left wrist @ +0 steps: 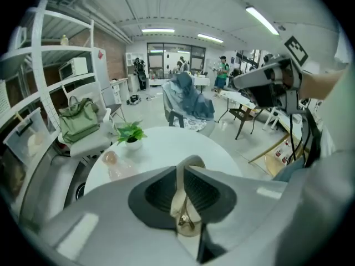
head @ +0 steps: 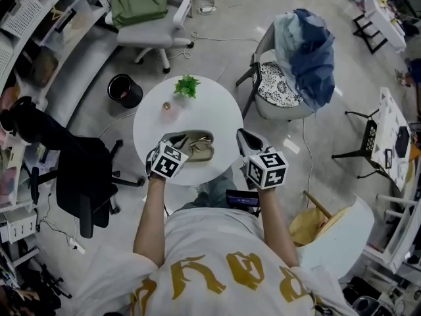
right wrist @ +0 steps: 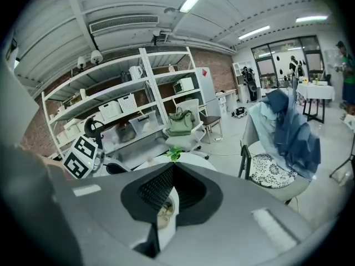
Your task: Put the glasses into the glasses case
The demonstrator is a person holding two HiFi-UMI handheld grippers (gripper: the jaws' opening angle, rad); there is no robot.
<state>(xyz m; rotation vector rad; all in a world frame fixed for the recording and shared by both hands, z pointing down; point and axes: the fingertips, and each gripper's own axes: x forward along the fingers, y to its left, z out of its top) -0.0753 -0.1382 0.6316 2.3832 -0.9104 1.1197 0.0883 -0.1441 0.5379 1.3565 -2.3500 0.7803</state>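
Note:
The beige glasses case (head: 199, 145) lies open near the front edge of the round white table (head: 217, 104). Something gold-toned, which looks like the glasses (head: 197, 151), rests inside it. My left gripper (head: 179, 141) is shut on the case's left rim; in the left gripper view the beige case edge (left wrist: 180, 193) runs between the closed jaws of my left gripper (left wrist: 186, 168), with a gold part (left wrist: 186, 221) just below. My right gripper (head: 242, 137) hovers to the right of the case, its jaws shut with nothing between them. Through a slit under my right gripper (right wrist: 172, 168) I see a bit of the case (right wrist: 163, 210).
A small potted plant (head: 187, 85) and a pinkish object (head: 168, 108) stand at the table's far side. A chair draped with blue clothes (head: 299, 51) is to the right, a black office chair (head: 79, 170) to the left, and a black bin (head: 125, 89) behind it.

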